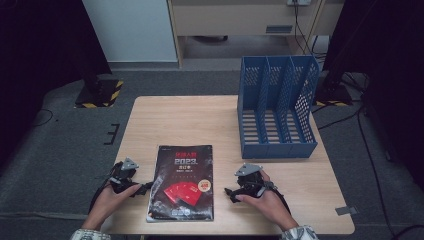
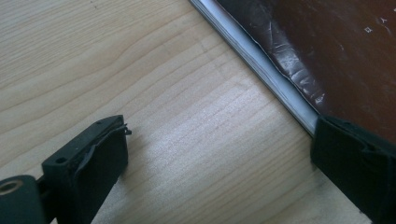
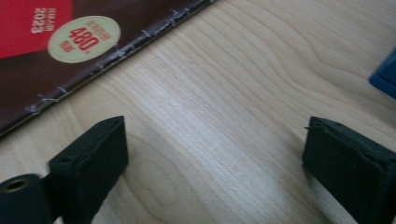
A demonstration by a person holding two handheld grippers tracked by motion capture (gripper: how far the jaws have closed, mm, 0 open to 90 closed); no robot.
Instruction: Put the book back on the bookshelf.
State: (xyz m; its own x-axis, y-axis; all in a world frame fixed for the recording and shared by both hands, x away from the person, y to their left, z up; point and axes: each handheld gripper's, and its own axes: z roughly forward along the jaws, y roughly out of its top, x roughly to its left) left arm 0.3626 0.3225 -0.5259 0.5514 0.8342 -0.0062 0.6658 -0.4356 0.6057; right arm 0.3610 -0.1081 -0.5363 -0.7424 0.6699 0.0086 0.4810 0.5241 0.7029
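both grippers, left and right, fingers released, flank dark book at worktop near edge; blue file rack far right corner.

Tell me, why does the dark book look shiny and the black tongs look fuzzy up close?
In the left gripper view, light glares in pale streaks off the book's glossy, scuffed cover. In the right gripper view, the near pads are soft and out of focus, while the round sticker reads fairly sharp. In the high view, the wooden table is evenly lit, and the surroundings fall dark.
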